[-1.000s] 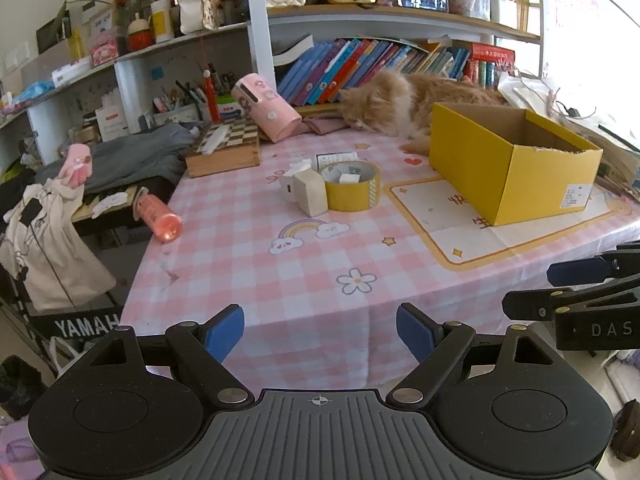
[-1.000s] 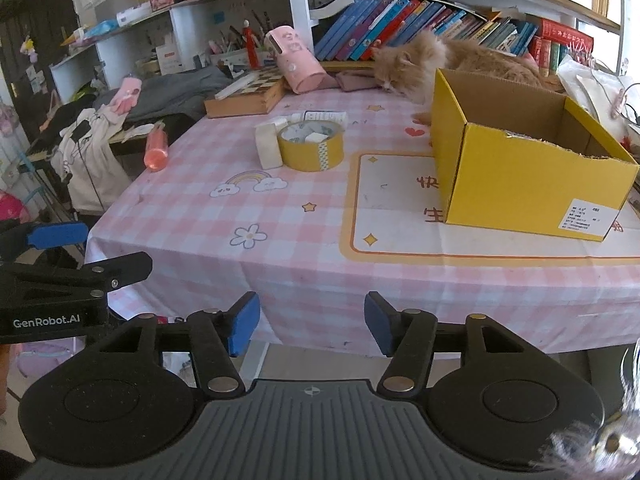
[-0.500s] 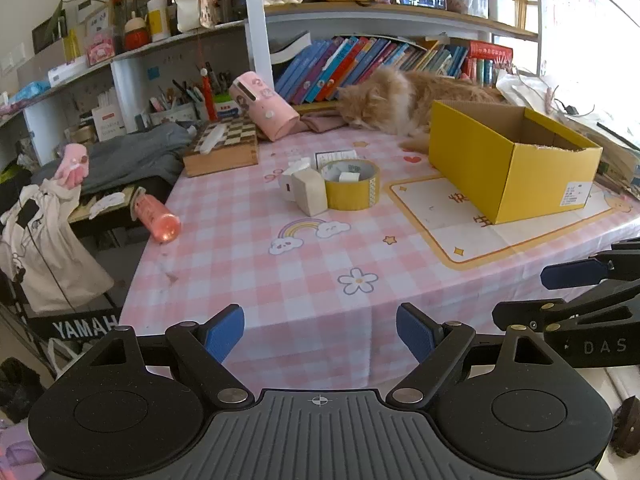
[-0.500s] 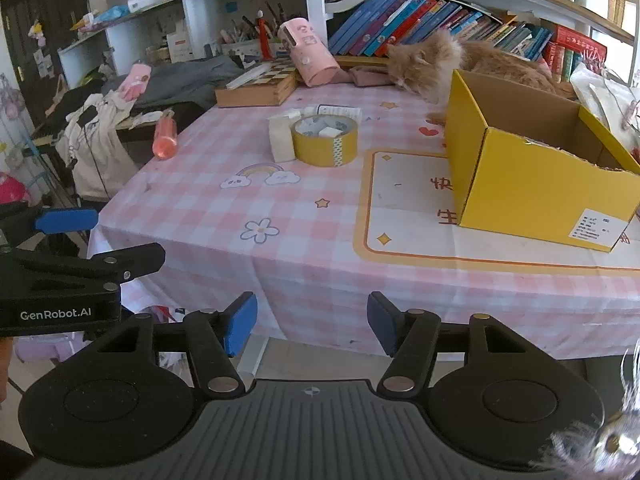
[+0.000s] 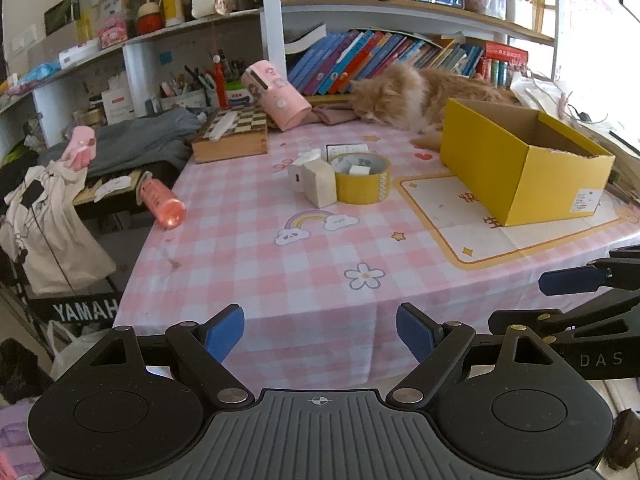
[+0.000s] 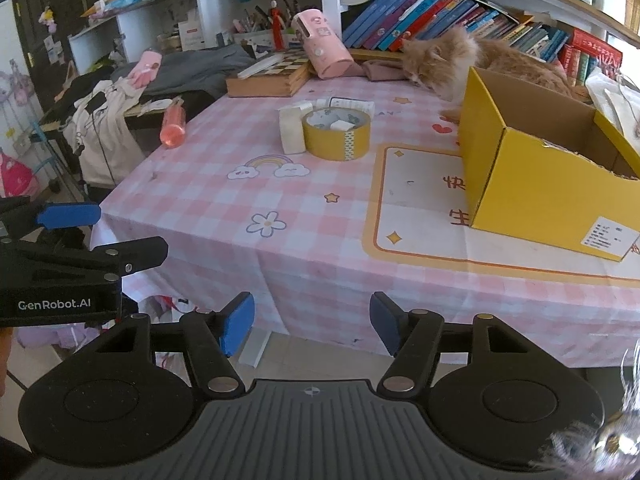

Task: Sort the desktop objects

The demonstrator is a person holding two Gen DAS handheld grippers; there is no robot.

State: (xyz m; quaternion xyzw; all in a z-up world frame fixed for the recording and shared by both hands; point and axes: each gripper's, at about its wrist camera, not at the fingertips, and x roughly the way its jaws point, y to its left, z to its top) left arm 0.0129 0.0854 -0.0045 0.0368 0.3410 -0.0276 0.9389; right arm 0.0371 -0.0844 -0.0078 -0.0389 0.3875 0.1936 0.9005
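Note:
A yellow tape roll point(image 5: 362, 178) point(image 6: 336, 133) lies flat mid-table with a small white piece inside it. White blocks point(image 5: 314, 180) point(image 6: 291, 128) stand against its left side. An open yellow cardboard box point(image 5: 520, 160) point(image 6: 548, 176) stands at the right. My left gripper point(image 5: 320, 334) is open and empty, before the table's front edge. My right gripper point(image 6: 312, 324) is open and empty, also short of the front edge. Each gripper shows at the side of the other's view.
A pink checked cloth covers the table point(image 5: 312, 264). An orange cat point(image 5: 416, 96) lies behind the box. A chessboard box point(image 5: 234, 136), a pink cylinder case point(image 5: 276, 96) and a card point(image 5: 346, 148) sit at the back. A pink bottle point(image 5: 160, 200) lies at the left edge.
Both grippers have moved a little forward and up toward the table. Both stay open. Nothing on the table has moved.

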